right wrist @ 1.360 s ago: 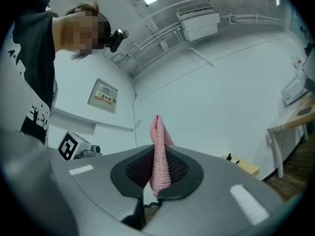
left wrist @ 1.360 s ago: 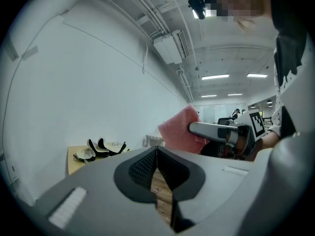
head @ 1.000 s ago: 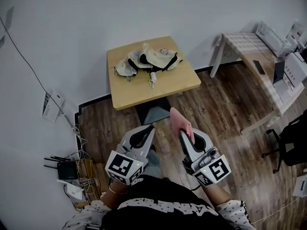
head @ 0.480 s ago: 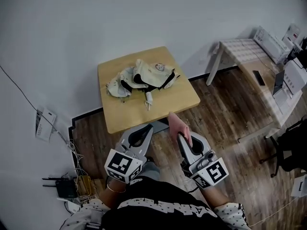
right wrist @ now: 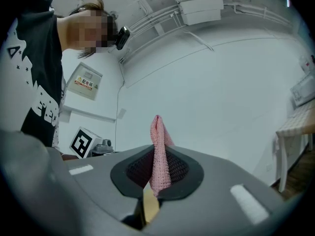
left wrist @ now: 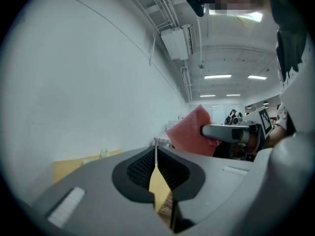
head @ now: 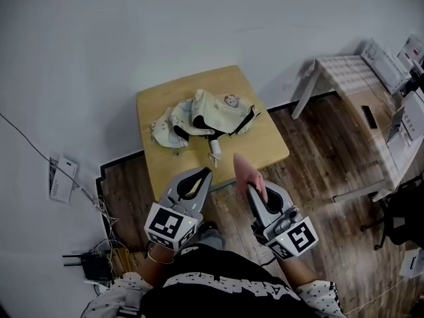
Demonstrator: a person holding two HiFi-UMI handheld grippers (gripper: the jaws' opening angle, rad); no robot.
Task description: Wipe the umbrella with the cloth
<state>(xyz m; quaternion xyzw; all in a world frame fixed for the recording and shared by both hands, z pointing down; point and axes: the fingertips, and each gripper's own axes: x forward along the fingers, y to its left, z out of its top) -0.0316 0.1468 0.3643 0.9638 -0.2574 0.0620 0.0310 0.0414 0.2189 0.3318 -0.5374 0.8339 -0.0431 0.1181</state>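
Two grippers are held low in the frame, nearest the camera: the left gripper (head: 204, 174) at lower centre-left and the right gripper (head: 252, 189) at lower centre-right. The left fingers (left wrist: 140, 167) are seen pressed together with nothing between them. The right fingers (right wrist: 179, 168) are clamped on a pink cloth (head: 246, 171), which stands up from them as a folded flap. Just beyond, much less of the wooden floor (head: 318, 151) is left between the grippers and the bench (head: 265, 144). A second ago a broad strip of boards and the bench's dark foot were visible there, whereas now the left fingertips and the top of the cloth overlap the bench's near edge in the picture, and the foot is no longer seen. The bench has thus been approached, with both grippers carried forward together and their grips unchanged. On the bench, at the centre of the frame, the umbrella (head: 205, 116) is seen lying collapsed and crumpled, cream with dark trim, its pale handle pointed toward the near edge. It is apart from the cloth and untouched. Wiping is judged not yet begun; the cloth remains to be brought forward onto the fabric, perhaps with the empty left gripper used to steady it. Behind the bench only the white wall (head: 199, 25) is seen.
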